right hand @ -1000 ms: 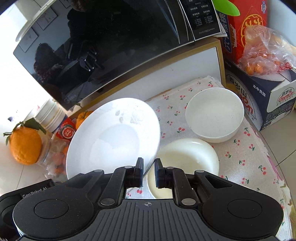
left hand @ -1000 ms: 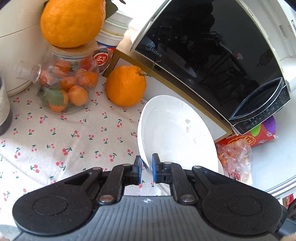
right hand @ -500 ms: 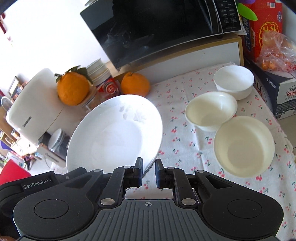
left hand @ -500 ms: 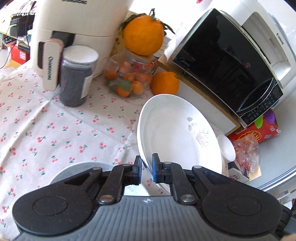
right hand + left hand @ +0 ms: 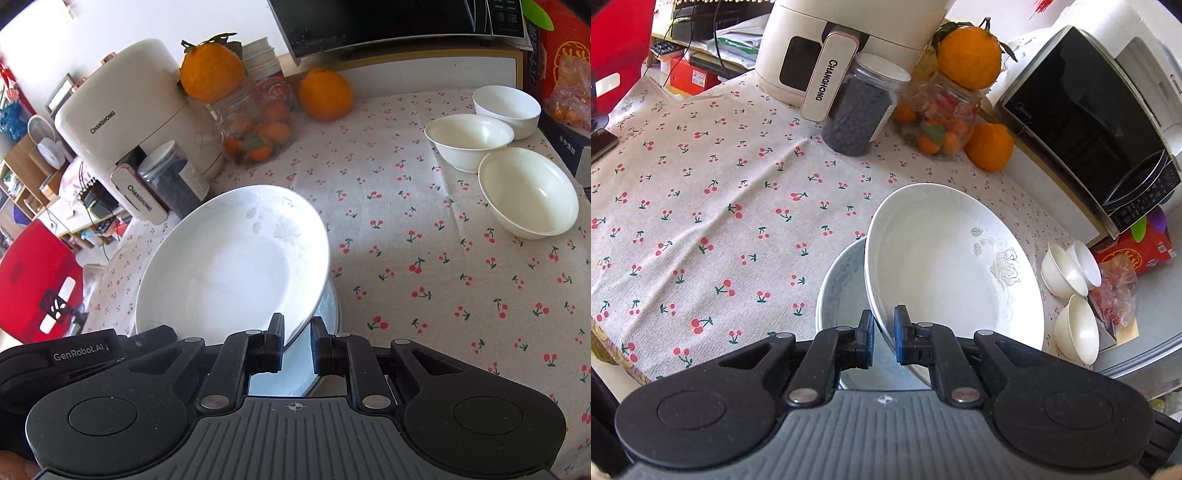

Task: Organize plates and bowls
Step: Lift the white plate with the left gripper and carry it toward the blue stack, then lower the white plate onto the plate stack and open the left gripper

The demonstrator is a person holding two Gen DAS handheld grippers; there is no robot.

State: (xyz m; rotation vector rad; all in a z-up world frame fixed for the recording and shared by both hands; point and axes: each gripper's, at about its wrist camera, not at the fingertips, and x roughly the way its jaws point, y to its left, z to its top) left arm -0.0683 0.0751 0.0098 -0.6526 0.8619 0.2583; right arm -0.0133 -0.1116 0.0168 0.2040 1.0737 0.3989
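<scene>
the left gripper is clamped on the near rim of a white plate, which fills the lower middle of the left view, tilted. the right gripper has the opposite rim of the same plate between its jaws; there the pads stand a little apart, the left one at the rim, and whether they press cannot be told. under the plate lies a second plate with a pale blue pattern, flat on the cloth, showing at the plate's left edge.

three empty cream bowls sit close together at the upper right of the right view, none stacked, the middle and far ones overlapping in the view. a glass jar at the top middle of the left view holds small oranges, with a big orange on its lid and another orange beside it. left of it stands a dark-filled canister against a white appliance. a black microwave is at the upper right, and a red box with a bag of fruit is past the bowls.
</scene>
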